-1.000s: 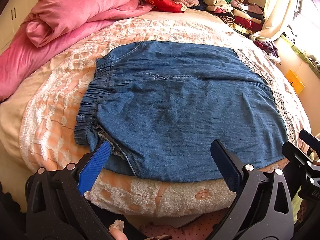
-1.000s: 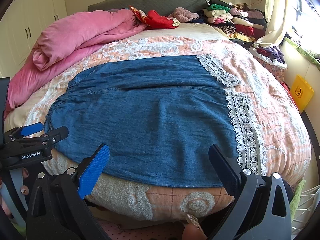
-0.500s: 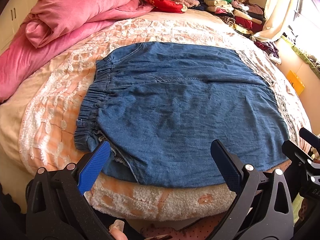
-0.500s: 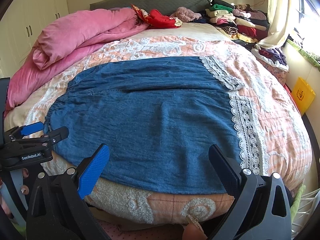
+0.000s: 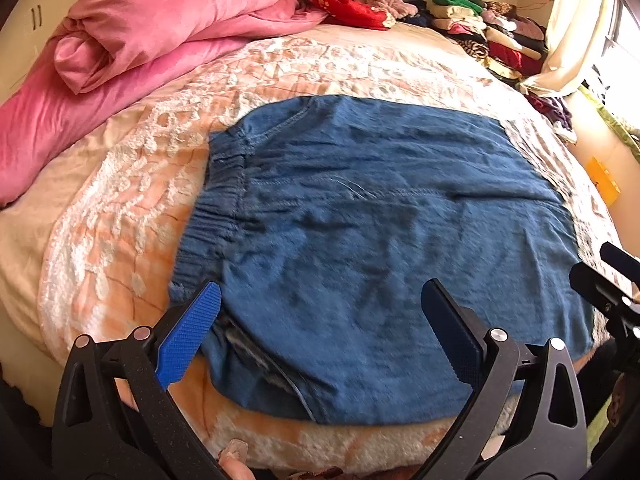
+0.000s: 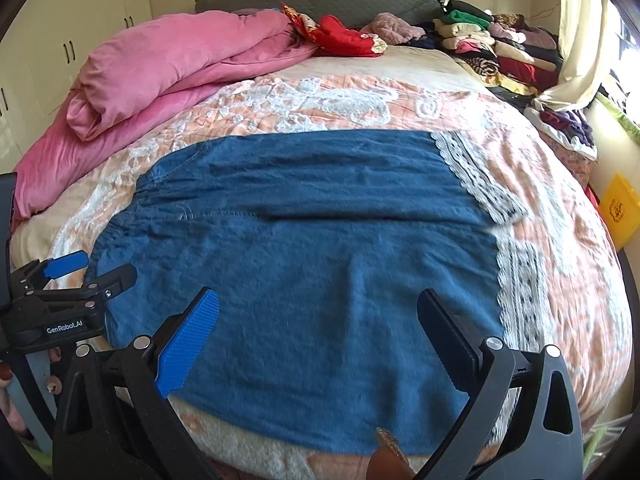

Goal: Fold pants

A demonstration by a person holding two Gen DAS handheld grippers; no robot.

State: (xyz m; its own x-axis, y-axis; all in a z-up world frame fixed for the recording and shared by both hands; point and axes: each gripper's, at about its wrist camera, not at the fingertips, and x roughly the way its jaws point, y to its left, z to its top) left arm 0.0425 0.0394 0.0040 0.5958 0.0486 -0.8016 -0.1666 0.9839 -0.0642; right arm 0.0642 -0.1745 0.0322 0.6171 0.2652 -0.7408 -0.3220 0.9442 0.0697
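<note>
At the far left a pink blanket [image 6: 168, 76] lies bunched along the left side of the bed [image 6: 568, 216], and white cupboards [image 6: 72, 40] stand behind it. The bed has a peach cover with white raised patterns. The left gripper [image 5: 318, 332] hovers over the near edge of the bed with its fingers wide apart, and nothing is between them. It is near the elastic waistband [image 5: 212, 216], which is on the left end of the pants [image 6: 320, 264]. The pants are blue denim and lie spread flat across the near half of the bed. The right gripper [image 6: 318, 332] is over the near edge of the pants, also with fingers wide apart and holding nothing. White lace trim [image 6: 516, 280] runs along the right end of the pants. At the far right, a pile of folded clothes [image 6: 500, 48] sits near the headboard [image 6: 320, 0], beside a pale curtain [image 6: 576, 40].
</note>
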